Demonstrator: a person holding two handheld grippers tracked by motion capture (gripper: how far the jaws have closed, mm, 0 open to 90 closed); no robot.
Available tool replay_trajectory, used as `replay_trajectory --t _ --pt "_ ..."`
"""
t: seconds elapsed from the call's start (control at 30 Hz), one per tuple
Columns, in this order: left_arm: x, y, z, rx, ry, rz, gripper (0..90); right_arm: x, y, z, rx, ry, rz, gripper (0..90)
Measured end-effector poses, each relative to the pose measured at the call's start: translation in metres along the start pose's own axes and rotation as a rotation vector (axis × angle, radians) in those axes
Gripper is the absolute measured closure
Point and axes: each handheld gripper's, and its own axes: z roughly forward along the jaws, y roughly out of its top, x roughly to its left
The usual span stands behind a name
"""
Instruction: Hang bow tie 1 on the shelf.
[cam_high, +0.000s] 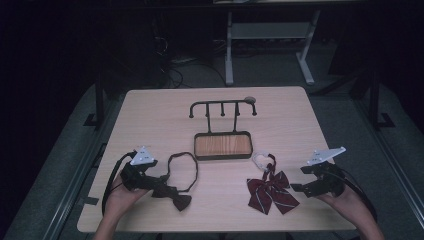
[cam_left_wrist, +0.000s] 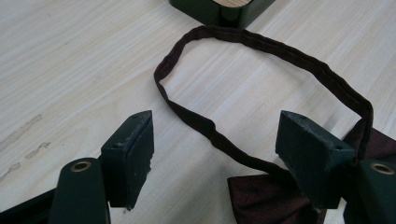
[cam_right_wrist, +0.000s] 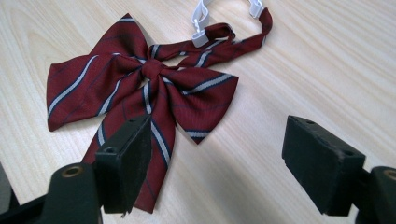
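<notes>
On the left of the wooden table (cam_high: 150, 115), the left gripper (cam_high: 159, 187) sits low, right at the dark bow tie (cam_high: 180, 201). Its jaws stand wide apart, and nothing is pinched between them. In the left gripper view, the bow tie's thin dark neck band (cam_left_wrist: 261, 46) lies in a loop on the table, and part of the band runs between the two jaws. The dark bow lies just by the right jaw.

In the middle, farther back, stands a black hook rack (cam_high: 222, 107) with a wooden tray base (cam_high: 222, 145).

To the right of the middle lies a red striped bow tie (cam_high: 271, 192) with a white clasp (cam_high: 260, 160) on its strap. It lies flat on the table.

On the right, the right gripper (cam_high: 296, 188) is just beside the striped bow tie. Its jaws are wide too and hold nothing.
</notes>
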Motion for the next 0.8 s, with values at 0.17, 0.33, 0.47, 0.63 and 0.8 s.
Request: replay_trajectory --t 0.17,0.33,0.47,0.63,0.8 --pt "0.0 0.0 -0.001 -0.009 0.003 0.005 28.5 0.002 0.009 0.003 0.008 0.005 -0.022 25.1" --pt "0.001 0.0 -0.002 -0.013 0.002 0.0 28.5 0.004 0.022 0.004 0.028 0.016 -0.051 30.2" --pt "0.002 0.0 -0.002 -0.01 0.002 0.007 28.5 0.003 0.03 0.004 0.043 0.018 -0.07 32.3" --pt "0.002 0.0 -0.003 -0.017 0.002 0.004 28.5 0.002 0.038 0.007 0.062 0.023 -0.079 35.3" --pt "0.002 0.0 -0.004 -0.022 0.001 -0.007 28.5 -0.001 0.049 0.013 0.088 0.04 -0.084 40.6"
